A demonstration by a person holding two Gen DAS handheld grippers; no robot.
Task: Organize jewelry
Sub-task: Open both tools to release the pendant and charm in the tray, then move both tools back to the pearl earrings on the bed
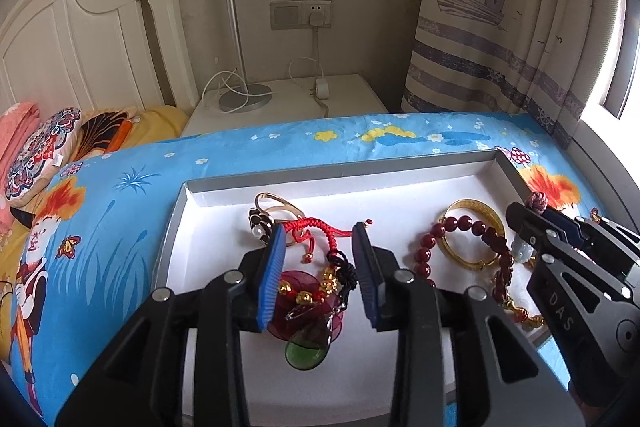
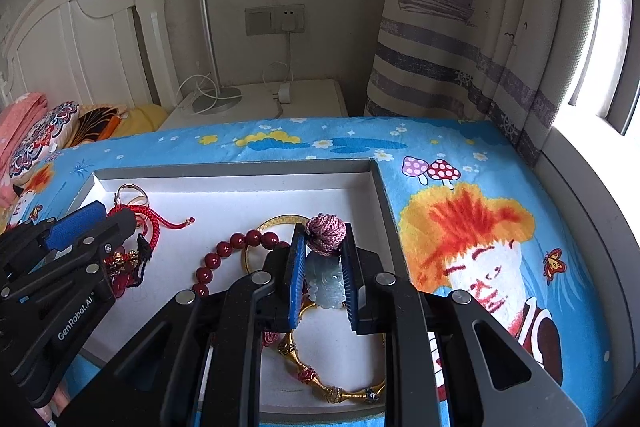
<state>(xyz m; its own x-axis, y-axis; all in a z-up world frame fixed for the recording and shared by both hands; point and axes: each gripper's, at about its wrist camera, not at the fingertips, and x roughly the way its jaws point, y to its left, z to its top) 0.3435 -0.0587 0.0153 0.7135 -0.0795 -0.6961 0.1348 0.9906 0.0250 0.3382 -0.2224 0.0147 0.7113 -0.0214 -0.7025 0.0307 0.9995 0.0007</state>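
A white shallow box (image 1: 224,227) (image 2: 224,211) lies on the blue bedsheet and holds jewelry. My left gripper (image 1: 320,267) is open above a red cord bracelet (image 1: 320,231) and a red and green pendant piece (image 1: 308,323). My right gripper (image 2: 323,267) is shut on a pale jade pendant (image 2: 326,283) with a purple knot (image 2: 326,233) on top; it also shows in the left wrist view (image 1: 532,227). A dark red bead bracelet (image 2: 224,251) (image 1: 456,227), a gold bangle (image 1: 472,211) and a gold bamboo-link bracelet (image 2: 336,387) lie in the box.
A gold ring with a black flower (image 1: 272,215) lies at the box's back left. Pillows (image 1: 36,147) sit at the left by the white headboard (image 1: 80,39). A nightstand (image 1: 288,103) with a lamp and charger stands behind the bed. A curtain (image 1: 500,27) hangs at the right.
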